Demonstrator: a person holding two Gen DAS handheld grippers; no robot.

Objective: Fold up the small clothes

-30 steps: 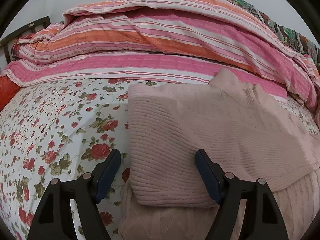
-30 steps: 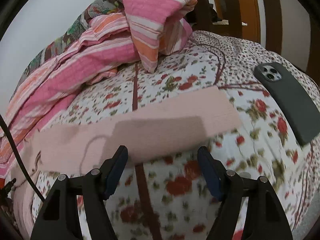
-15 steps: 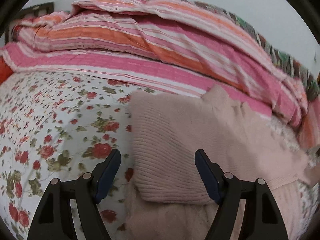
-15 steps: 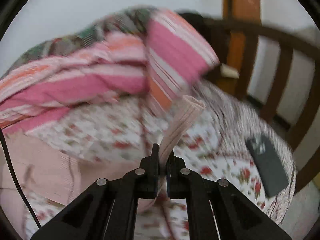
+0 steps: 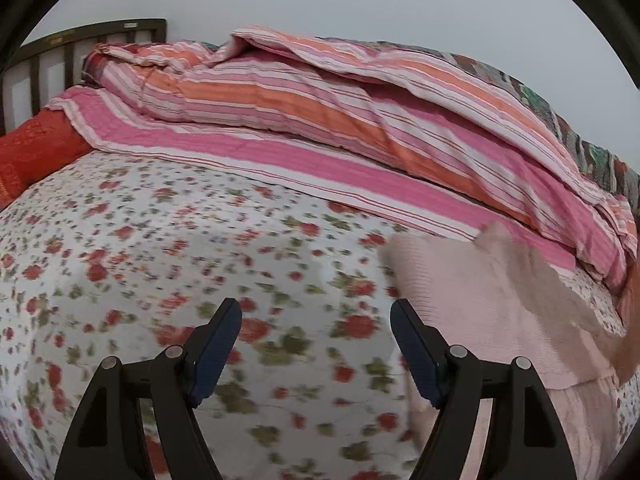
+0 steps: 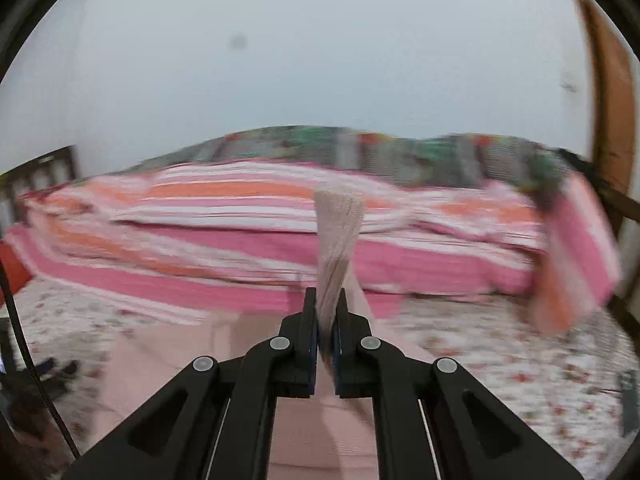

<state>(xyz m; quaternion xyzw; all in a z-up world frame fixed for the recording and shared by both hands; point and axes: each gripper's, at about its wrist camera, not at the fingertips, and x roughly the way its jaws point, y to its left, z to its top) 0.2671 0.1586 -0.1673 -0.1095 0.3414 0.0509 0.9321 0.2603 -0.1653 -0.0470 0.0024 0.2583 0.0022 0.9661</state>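
A pale pink knitted sweater (image 5: pixel 492 312) lies on the floral bedsheet (image 5: pixel 168 248), at the right of the left wrist view. My left gripper (image 5: pixel 316 340) stands open over bare sheet, left of the sweater, with nothing between its fingers. In the right wrist view my right gripper (image 6: pixel 326 312) is shut on the ribbed cuff of the sweater's sleeve (image 6: pixel 339 232), which sticks up above the pads. The sleeve is lifted off the bed, and the sweater's body (image 6: pixel 248 356) lies below the gripper.
A folded pink and orange striped quilt (image 5: pixel 340 120) runs along the far side of the bed against the wall. A red pillow (image 5: pixel 32 148) and dark headboard (image 5: pixel 60 52) sit at the far left. A dark phone (image 6: pixel 628 400) lies at the bed's right edge.
My right gripper closed on the sleeve cuff and swung it up and leftward over the sweater. My left gripper moved left off the sweater and stayed open.
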